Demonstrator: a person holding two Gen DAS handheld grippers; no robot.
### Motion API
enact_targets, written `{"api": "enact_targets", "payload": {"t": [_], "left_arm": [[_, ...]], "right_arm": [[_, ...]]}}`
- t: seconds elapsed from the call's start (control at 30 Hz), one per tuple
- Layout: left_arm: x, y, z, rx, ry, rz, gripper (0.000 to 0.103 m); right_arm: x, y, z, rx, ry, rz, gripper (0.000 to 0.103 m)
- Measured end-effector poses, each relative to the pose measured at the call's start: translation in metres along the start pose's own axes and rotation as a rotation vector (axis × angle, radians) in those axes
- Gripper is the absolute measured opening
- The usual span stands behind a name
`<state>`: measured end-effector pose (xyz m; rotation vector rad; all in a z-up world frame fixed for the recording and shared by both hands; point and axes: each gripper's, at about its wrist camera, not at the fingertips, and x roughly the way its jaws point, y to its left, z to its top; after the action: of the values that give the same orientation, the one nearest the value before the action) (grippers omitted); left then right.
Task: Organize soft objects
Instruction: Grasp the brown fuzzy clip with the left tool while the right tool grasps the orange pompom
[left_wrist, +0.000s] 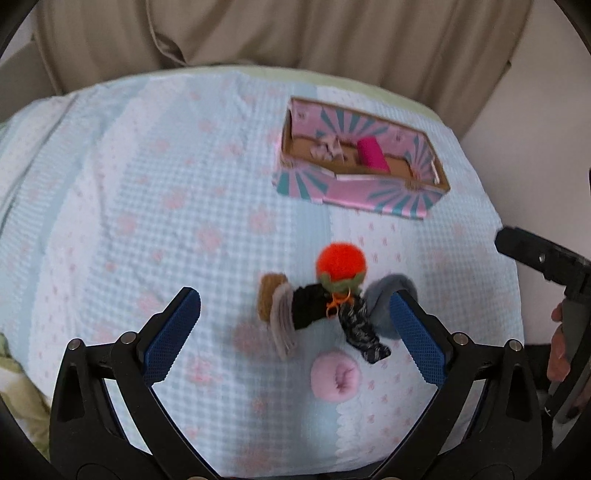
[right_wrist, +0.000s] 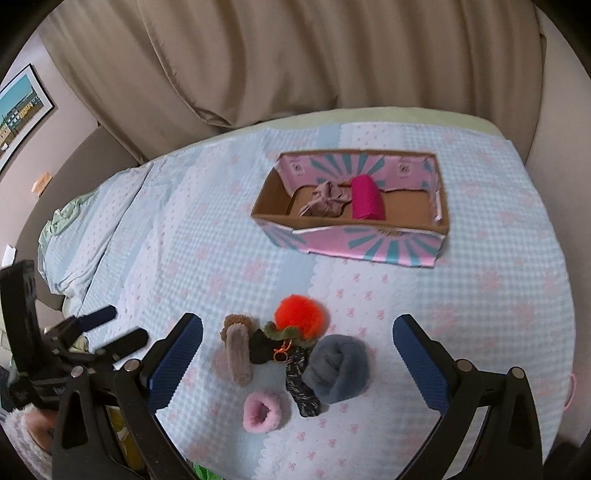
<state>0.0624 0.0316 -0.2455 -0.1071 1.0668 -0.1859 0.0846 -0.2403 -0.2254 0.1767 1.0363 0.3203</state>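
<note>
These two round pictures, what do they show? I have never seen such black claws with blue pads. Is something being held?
A person holds a two-finger gripper in each hand; each carries a fisheye camera looking along its fingers. One picture is from the left gripper, the other from the right gripper. Both are open and hold nothing. On the blue checked blanket lies a pile of soft things: an orange pompom, a grey roll, a pink ring and others. Farther back stands a pink box that already contains a magenta roll.
</note>
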Motion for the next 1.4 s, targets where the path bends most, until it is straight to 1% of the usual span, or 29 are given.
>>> {"api": "enact_targets", "payload": {"t": [0.2, 0.33, 0.47, 0.57, 0.63, 0.7, 0.77, 0.87, 0.93, 0.97, 1.03, 1.13, 1.2, 1.27, 1.3, 1.4], "left_arm": [[0.058, 0.016, -0.016, 0.012, 0.046, -0.067, 0.092], [0.105, 0.029, -0.024, 0.028, 0.097, -0.093, 0.079], [0.137, 0.039, -0.029, 0.024, 0.128, -0.124, 0.069], [0.159, 0.044, -0.032, 0.029, 0.156, -0.146, 0.065], [0.167, 0.045, -0.033, 0.029, 0.165, -0.153, 0.064], [0.176, 0.046, -0.033, 0.03, 0.171, -0.165, 0.059], [0.185, 0.047, -0.032, 0.03, 0.184, -0.175, 0.052], [0.194, 0.049, -0.031, 0.023, 0.198, -0.195, 0.048], [0.197, 0.049, -0.03, 0.02, 0.203, -0.203, 0.045], [0.198, 0.049, -0.029, 0.018, 0.204, -0.208, 0.042], [0.199, 0.051, -0.028, 0.012, 0.204, -0.22, 0.038], [0.2, 0.053, -0.027, 0.01, 0.206, -0.228, 0.035], [0.199, 0.055, -0.028, 0.01, 0.208, -0.232, 0.034], [0.197, 0.057, -0.027, 0.011, 0.208, -0.233, 0.033], [0.197, 0.057, -0.027, 0.01, 0.207, -0.233, 0.033], [0.194, 0.058, -0.025, 0.007, 0.2, -0.232, 0.033]], "right_arm": [[0.059, 0.006, -0.011, 0.022, 0.04, -0.003, 0.103], [0.102, 0.006, -0.018, 0.041, 0.073, -0.012, 0.103], [0.145, 0.007, -0.025, 0.052, 0.112, -0.025, 0.103], [0.173, 0.007, -0.03, 0.068, 0.138, -0.033, 0.101], [0.186, 0.005, -0.032, 0.08, 0.151, -0.035, 0.096], [0.199, 0.003, -0.034, 0.094, 0.166, -0.037, 0.09], [0.209, 0.002, -0.036, 0.098, 0.174, -0.046, 0.085], [0.218, 0.004, -0.036, 0.081, 0.171, -0.072, 0.083], [0.224, 0.006, -0.036, 0.067, 0.178, -0.088, 0.077], [0.227, 0.008, -0.036, 0.051, 0.184, -0.103, 0.072], [0.23, 0.011, -0.037, 0.024, 0.195, -0.127, 0.068], [0.235, 0.015, -0.04, -0.012, 0.204, -0.153, 0.06], [0.239, 0.018, -0.042, -0.043, 0.218, -0.174, 0.049], [0.242, 0.019, -0.044, -0.061, 0.231, -0.185, 0.041], [0.243, 0.02, -0.045, -0.063, 0.232, -0.186, 0.038], [0.243, 0.02, -0.045, -0.056, 0.221, -0.18, 0.036]]}}
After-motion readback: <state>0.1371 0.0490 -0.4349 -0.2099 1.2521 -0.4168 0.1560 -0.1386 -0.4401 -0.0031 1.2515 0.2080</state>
